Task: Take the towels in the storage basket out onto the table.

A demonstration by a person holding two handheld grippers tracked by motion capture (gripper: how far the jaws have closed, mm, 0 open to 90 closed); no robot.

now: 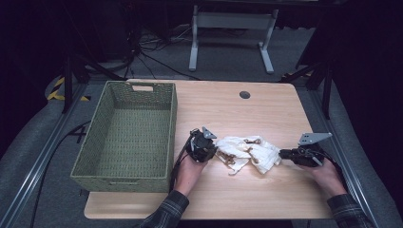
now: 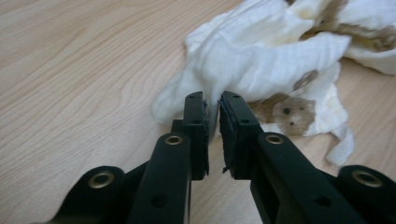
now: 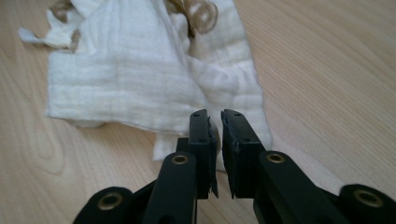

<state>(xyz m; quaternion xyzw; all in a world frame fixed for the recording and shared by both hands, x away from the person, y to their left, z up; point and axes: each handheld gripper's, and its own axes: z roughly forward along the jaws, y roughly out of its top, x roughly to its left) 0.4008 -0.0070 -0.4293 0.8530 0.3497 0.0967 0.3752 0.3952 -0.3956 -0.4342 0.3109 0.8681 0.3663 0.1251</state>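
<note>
Now the white cloth [image 1: 248, 153] lies crumpled mid-bench, at three o'clock of the basket [image 1: 124, 169]; left claw [image 1: 212, 148] and right claw [image 1: 282, 153] flank it, jaws slightly apart, gripping nothing. Next: pinch opposite edges.

One white cloth [image 1: 248, 153] with brown bear prints lies crumpled on one wooden worktop [image 1: 266, 114]. One green woven basket [image 1: 124, 167] stands there too. Two tongs are present, the left tongs [image 1: 215, 149] and the right tongs [image 1: 283, 154].
</note>
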